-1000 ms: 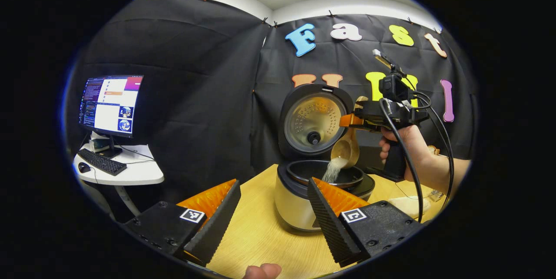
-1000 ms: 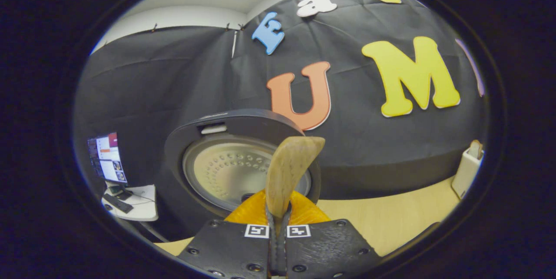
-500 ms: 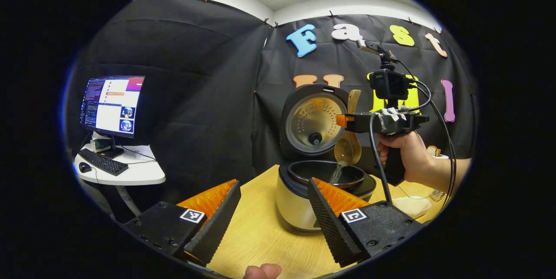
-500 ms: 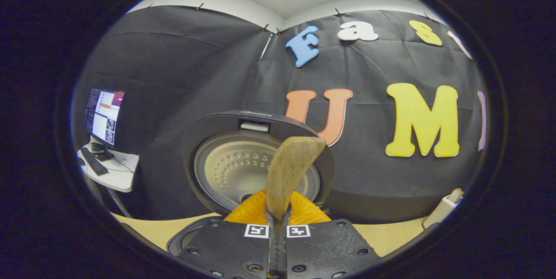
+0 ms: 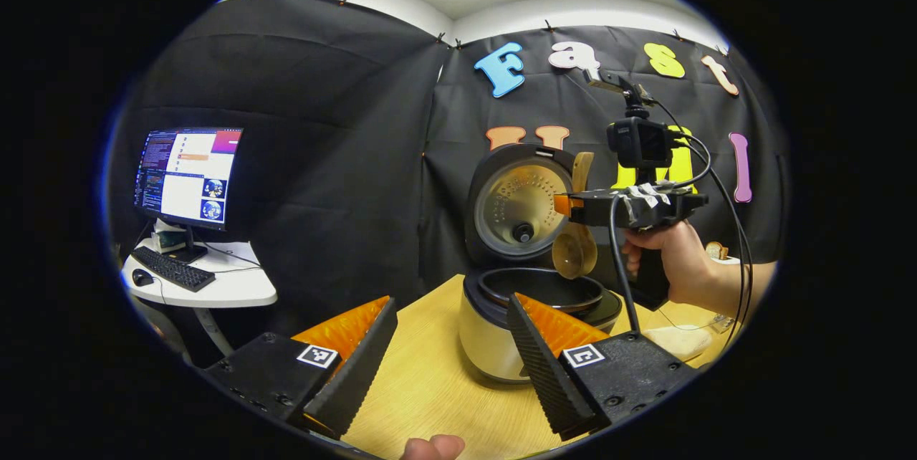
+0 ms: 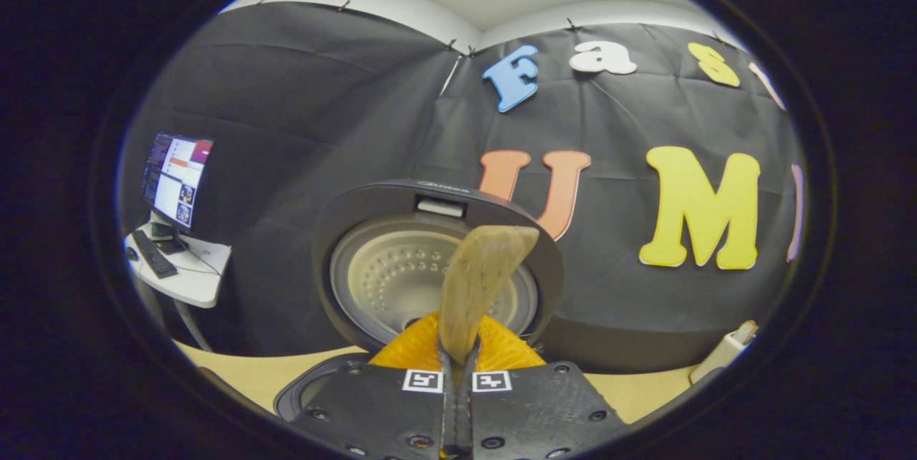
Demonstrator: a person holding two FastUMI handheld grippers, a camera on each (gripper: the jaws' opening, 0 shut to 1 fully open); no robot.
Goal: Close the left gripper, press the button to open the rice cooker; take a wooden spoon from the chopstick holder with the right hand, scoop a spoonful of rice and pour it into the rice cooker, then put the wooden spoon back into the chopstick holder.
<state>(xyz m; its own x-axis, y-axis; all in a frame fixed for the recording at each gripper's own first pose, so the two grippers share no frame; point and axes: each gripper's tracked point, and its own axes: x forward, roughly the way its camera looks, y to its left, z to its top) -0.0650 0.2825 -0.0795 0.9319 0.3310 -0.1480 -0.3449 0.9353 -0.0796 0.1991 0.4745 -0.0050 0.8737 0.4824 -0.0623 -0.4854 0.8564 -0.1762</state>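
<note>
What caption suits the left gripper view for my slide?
Right hand-held gripper holds the wooden spoon above the open rice cooker.

A lab booth: black cloth wall, monitor on a side desk.

My right gripper was clamped on the wooden spoon, whose handle stood upright between the fingers. Beyond it the rice cooker lid stood raised. The chopstick holder sat far right.
</note>
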